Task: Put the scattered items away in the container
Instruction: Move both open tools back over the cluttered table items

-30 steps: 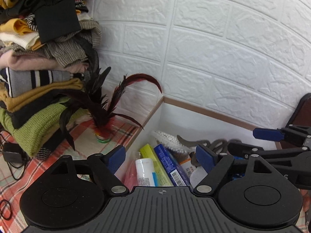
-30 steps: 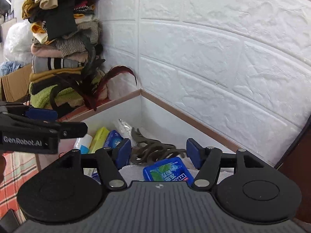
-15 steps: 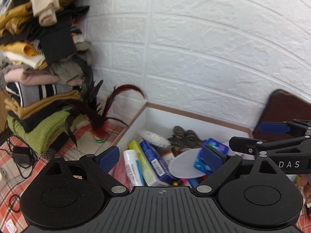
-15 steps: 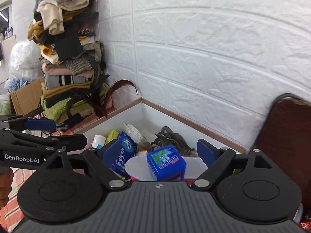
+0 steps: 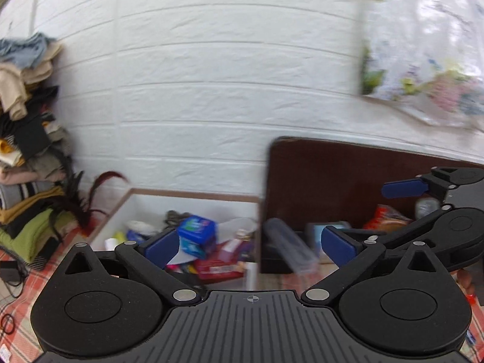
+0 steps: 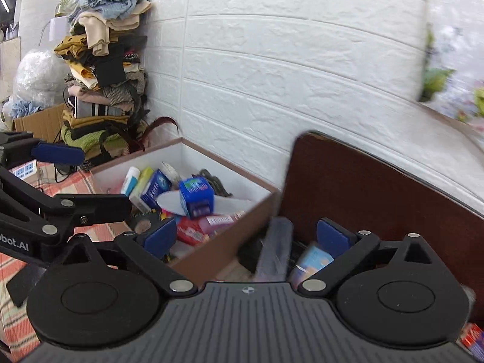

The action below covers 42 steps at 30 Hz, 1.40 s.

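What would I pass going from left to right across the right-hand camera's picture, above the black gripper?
Left gripper → pile of folded clothes → white-lined container holding the blue box → dark wooden board → flowered fabric at the far right.

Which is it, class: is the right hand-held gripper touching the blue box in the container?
Apart. The right wrist view shows the right hand-held gripper open and empty, the blue box lying beyond it inside the container.
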Motion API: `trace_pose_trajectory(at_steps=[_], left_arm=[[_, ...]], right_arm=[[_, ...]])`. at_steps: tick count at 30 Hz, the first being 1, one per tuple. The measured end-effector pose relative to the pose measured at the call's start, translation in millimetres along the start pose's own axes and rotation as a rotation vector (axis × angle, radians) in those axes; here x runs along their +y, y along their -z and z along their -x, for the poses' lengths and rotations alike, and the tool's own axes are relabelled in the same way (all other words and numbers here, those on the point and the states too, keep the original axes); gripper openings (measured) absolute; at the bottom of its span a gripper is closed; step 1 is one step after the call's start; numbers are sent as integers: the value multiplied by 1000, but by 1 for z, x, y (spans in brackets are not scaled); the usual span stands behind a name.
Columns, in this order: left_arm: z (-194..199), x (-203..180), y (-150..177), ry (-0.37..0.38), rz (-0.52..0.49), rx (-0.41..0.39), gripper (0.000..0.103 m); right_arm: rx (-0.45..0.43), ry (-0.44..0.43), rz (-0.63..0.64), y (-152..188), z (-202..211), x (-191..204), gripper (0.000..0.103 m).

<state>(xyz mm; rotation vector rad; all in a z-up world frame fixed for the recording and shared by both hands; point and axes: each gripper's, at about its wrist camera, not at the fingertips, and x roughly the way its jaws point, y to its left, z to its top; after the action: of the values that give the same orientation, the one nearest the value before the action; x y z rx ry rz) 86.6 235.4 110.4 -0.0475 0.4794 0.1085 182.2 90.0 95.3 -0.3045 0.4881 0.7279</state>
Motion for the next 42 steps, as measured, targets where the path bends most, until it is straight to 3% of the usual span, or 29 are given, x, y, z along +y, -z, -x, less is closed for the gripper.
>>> trace_pose_trajectory(at_steps=[6, 11, 18, 23, 29, 32, 36, 42], left_arm=[[9, -67, 31, 137, -43, 28, 103], [-3, -115, 66, 250, -51, 87, 103], [-54, -166, 103, 261, -114, 220, 103], [-85, -194, 101, 271, -115, 255, 103], [-127, -227, 94, 247, -99, 271, 95], [-152, -234, 95, 227, -64, 322, 91], [-180, -233, 101, 209, -17, 399, 87], [-188, -236, 108, 224, -51, 406, 73]], right_arm=[[3, 59, -18, 58, 50, -28, 99], [6, 156, -111, 115, 70, -62, 100], [9, 292, -243, 195, 98, -111, 100], [45, 371, -363, 224, 99, -150, 100], [23, 350, -451, 236, 90, -173, 95], [20, 319, -485, 237, 81, -181, 92], [14, 278, -530, 238, 68, -190, 76], [6, 228, -583, 244, 64, -199, 62]])
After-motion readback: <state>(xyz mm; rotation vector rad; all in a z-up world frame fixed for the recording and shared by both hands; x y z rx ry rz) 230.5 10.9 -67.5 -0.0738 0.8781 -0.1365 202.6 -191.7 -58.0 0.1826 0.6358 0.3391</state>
